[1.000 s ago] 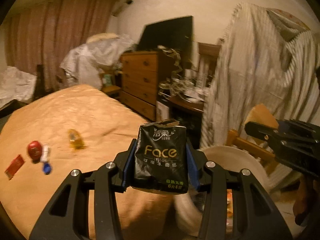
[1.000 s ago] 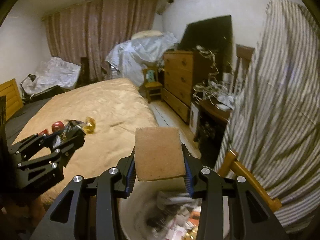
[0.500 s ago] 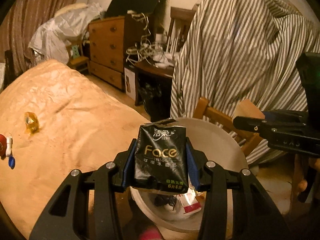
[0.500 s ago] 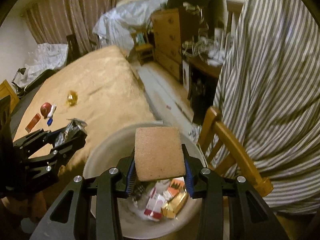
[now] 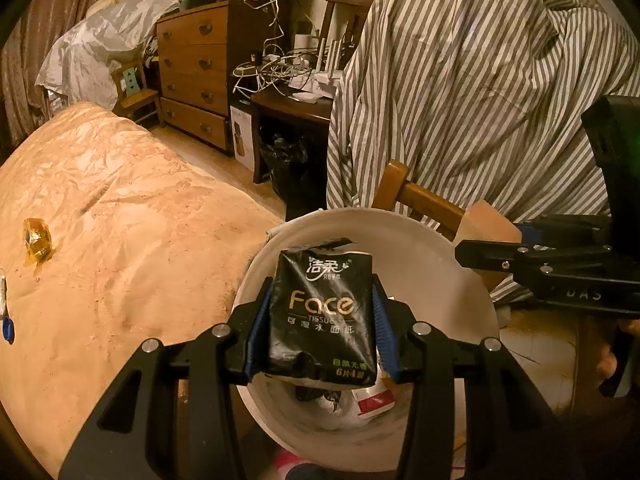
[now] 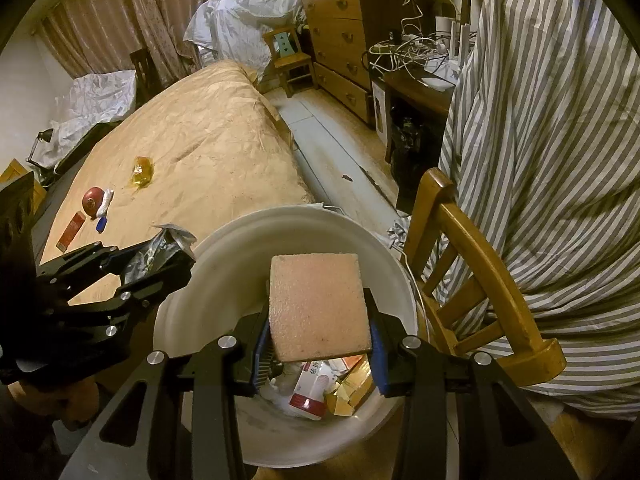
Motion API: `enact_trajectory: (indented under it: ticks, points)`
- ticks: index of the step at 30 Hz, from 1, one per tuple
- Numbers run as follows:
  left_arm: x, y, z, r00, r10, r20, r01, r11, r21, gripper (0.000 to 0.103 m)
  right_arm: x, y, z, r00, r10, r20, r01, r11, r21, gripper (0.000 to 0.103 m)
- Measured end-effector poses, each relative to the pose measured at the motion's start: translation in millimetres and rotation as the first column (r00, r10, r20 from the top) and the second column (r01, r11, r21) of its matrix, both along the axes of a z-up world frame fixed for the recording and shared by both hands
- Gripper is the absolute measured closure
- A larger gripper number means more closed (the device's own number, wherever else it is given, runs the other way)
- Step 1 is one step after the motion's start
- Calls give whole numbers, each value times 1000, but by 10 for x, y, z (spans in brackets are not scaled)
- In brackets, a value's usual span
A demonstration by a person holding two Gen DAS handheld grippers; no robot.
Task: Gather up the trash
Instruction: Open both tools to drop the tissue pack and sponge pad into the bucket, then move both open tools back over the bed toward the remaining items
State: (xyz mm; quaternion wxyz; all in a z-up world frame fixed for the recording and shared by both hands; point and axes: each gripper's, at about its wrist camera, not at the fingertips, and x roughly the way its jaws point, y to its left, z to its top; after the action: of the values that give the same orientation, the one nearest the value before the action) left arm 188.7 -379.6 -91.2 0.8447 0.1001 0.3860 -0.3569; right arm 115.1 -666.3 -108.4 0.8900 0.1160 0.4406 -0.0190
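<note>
My left gripper point(image 5: 322, 320) is shut on a black "Face" tissue pack point(image 5: 322, 312) and holds it over the white trash bucket point(image 5: 420, 248). My right gripper point(image 6: 318, 332) is shut on a tan sponge point(image 6: 318, 306) above the same bucket point(image 6: 208, 280), which holds packets and wrappers. The left gripper also shows in the right wrist view point(image 6: 152, 264), at the bucket's left rim. The right gripper shows in the left wrist view point(image 5: 500, 256) with the sponge point(image 5: 486, 226) over the bucket's right rim.
On the bed point(image 6: 192, 148) lie a yellow wrapper point(image 6: 143, 170), a red ball point(image 6: 93, 200), a white-and-blue item point(image 6: 104, 210) and a red packet point(image 6: 71, 230). A wooden chair point(image 6: 480, 264) under striped cloth point(image 6: 560, 160) stands right of the bucket. A dresser point(image 6: 340, 40) is at the back.
Both grippers have swung from the bed toward the bucket and tilted down; each now holds its item over the bucket's opening. Both grips are unchanged.
</note>
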Motion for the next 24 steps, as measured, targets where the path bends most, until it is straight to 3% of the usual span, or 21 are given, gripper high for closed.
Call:
enact_trajectory:
  ticks: [11,13,14,15,24]
  points:
    - [-6,-19,24,1000,6,13,-6,1000,-2,58,34,5,-19,1000,2,2,-2,1000,12,62]
    - [-6,-15,35,1000,10,20,-10,1000,-1,45,38,-4,-17,1000,-3,6,3,1000,16,55]
    - [-5,-11,41,1000,15,26,-15,1000,-1,41,37,-14,-13,1000,-6,10,6,1000,19,43]
    - [-7,0,52,999,21,33,-21,1000,-5,36,30,-27,-10,1000,-12,19,11,1000,24,40]
    - [22,15,57,999,35,36,-35,999,-9,31,-16,-41,26,999,-14,38,13,999,31,39]
